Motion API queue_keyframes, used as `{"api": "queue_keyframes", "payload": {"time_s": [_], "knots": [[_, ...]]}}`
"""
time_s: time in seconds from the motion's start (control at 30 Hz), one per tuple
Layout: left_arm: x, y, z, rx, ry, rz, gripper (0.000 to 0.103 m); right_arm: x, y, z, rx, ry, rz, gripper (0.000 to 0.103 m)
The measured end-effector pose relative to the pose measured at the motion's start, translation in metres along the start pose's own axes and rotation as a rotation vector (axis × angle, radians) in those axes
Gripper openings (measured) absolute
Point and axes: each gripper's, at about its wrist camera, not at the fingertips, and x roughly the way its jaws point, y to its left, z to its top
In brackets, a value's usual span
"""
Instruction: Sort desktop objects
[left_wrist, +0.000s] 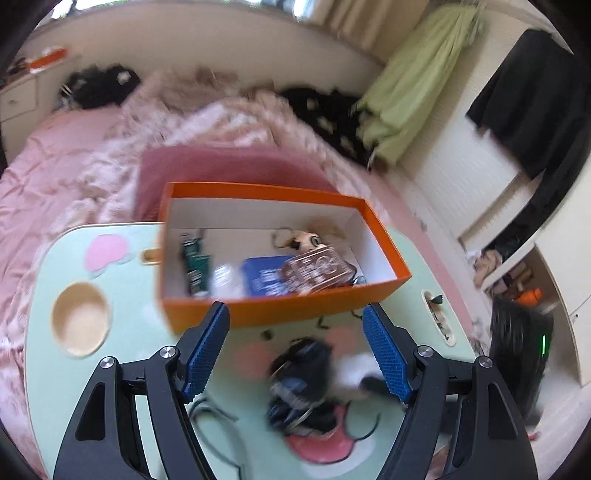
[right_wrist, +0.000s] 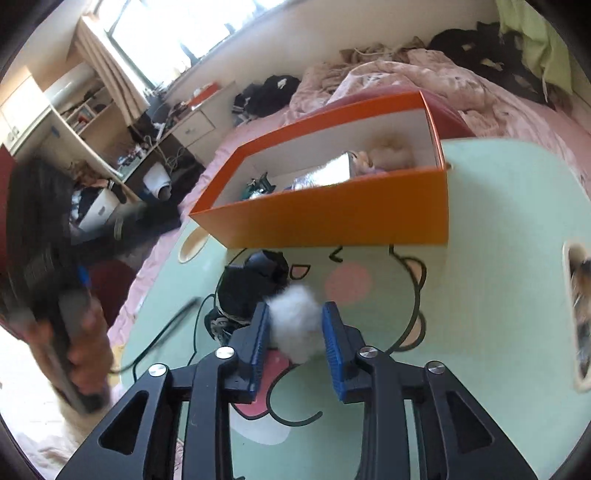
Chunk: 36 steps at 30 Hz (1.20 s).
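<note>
The right gripper (right_wrist: 293, 325) holds a white fluffy ball (right_wrist: 295, 321) between its blue pads, just above the green table (right_wrist: 480, 295). The orange box (right_wrist: 332, 218) stands beyond it. The left gripper (left_wrist: 295, 343) is spread wide, empty, over a black bundle (left_wrist: 301, 376).

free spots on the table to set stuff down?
Bare table right of the pink cheek, between the box and the slot. Also left, between the box and the cup recess. Crowded centre: black bundle and the right claw around the pompom.
</note>
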Motion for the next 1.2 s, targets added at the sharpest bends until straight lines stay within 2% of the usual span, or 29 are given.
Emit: {"api": "queue_keyframes", "payload": {"time_s": [0.1,0.13,0.2,0.33,0.47,0.53,0.57,0.6,0.67,0.77,0.9,0.97,1.07,1.13,1.2], "knots": [[0.033,-0.016,0.025,-0.013,0.117,-0.006,0.075,-0.013,0.002,-0.013,0.014,-0.084,-0.063,0.074],[0.045,-0.021,0.03,-0.009,0.151,-0.012,0.075,-0.019,0.003,-0.019,0.017,-0.11,-0.086,0.076],[0.07,-0.03,0.036,-0.006,0.217,0.034,0.075,-0.025,0.006,-0.027,-0.002,-0.123,-0.141,0.078],[0.098,-0.034,0.038,-0.025,0.248,0.107,0.075,-0.018,0.013,-0.037,-0.034,-0.085,-0.244,0.078],[0.116,-0.035,0.041,-0.044,0.261,0.137,0.074,-0.011,0.007,-0.038,-0.027,-0.055,-0.229,0.078],[0.115,-0.039,0.038,-0.011,0.235,0.17,0.073,-0.012,0.005,-0.04,-0.02,-0.059,-0.225,0.078],[0.114,-0.04,0.037,-0.003,0.223,0.166,0.061,-0.014,0.004,-0.04,-0.017,-0.061,-0.221,0.078],[0.112,-0.04,0.035,0.009,0.22,0.152,0.057,-0.014,0.003,-0.042,-0.012,-0.064,-0.219,0.078],[0.108,-0.036,0.034,0.013,0.217,0.123,0.057,-0.015,0.002,-0.042,-0.007,-0.069,-0.213,0.078],[0.084,-0.032,0.032,0.011,0.166,0.057,0.057,-0.016,0.003,-0.043,-0.003,-0.073,-0.212,0.078],[0.018,-0.028,0.035,0.031,0.037,-0.005,0.057,-0.018,0.007,-0.045,-0.001,-0.078,-0.213,0.078],[-0.026,-0.029,0.033,0.078,-0.042,0.027,0.057,-0.017,0.004,-0.04,0.005,-0.075,-0.21,0.078],[-0.084,-0.03,0.03,0.158,-0.117,0.11,0.057,-0.017,0.0,-0.035,0.008,-0.076,-0.21,0.078],[-0.109,-0.03,0.028,0.219,-0.117,0.165,0.057,-0.017,-0.002,-0.034,0.013,-0.077,-0.208,0.078],[-0.122,-0.03,0.021,0.306,-0.052,0.206,0.057,-0.018,-0.002,-0.034,0.013,-0.078,-0.209,0.078]]}}
